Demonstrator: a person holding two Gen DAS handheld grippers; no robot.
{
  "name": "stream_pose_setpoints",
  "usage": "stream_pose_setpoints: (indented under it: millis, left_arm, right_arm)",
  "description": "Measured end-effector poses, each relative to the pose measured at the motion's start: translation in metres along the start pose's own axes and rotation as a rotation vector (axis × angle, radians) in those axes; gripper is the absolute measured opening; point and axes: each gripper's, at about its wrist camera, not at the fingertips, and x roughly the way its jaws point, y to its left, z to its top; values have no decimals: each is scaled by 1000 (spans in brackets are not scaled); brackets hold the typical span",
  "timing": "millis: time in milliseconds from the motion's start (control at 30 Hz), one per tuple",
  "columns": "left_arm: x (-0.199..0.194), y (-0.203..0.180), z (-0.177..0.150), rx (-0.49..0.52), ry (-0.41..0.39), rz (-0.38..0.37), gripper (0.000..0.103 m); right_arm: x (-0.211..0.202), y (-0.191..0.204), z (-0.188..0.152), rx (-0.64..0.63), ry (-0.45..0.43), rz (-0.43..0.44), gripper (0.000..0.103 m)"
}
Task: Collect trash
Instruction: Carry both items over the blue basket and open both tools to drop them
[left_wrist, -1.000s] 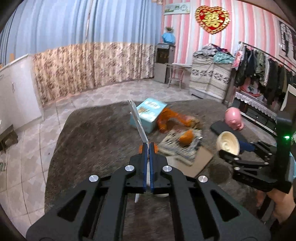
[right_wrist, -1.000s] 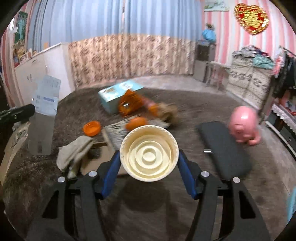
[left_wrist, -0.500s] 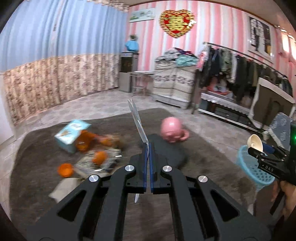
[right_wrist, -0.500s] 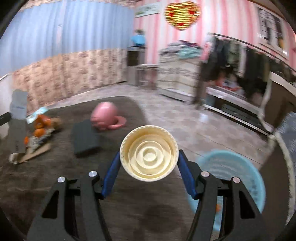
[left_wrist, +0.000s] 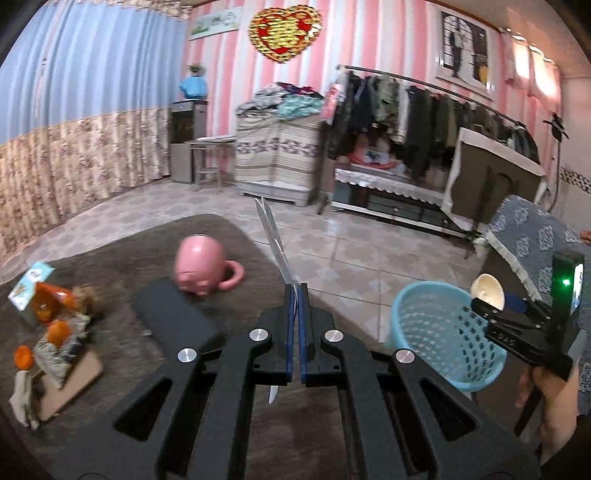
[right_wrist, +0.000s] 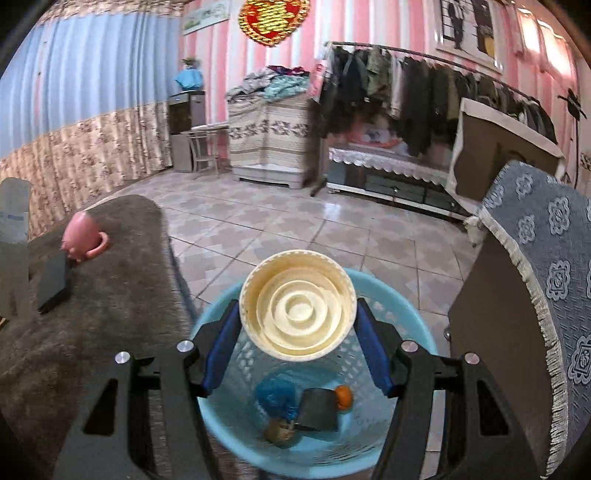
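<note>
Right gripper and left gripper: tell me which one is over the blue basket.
The right gripper, shut on the cream cup, is over the blue basket. The left gripper, pinching a flat card, is above the carpet beside it.

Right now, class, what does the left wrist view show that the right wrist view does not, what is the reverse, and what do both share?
Only the left wrist view: the left gripper shut on a flat card, and the litter pile on the rug.

Only the right wrist view: trash already inside the blue basket, namely a blue wad, a dark packet and an orange piece.

Both: the basket, the pink piggy bank, and the cream cup in the right gripper.
</note>
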Motion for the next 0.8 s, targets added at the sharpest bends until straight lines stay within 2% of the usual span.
stream_pose_setpoints:
  millis: [433,800]
  left_arm:
    - [60,-92,-5,58,43,-153,0]
    - [98,-143,-10,83,74,-254,0]
  right_arm:
    - [22,-47,-8,80,54,-67,61]
    - [32,-74,-16,147,66,-96,61]
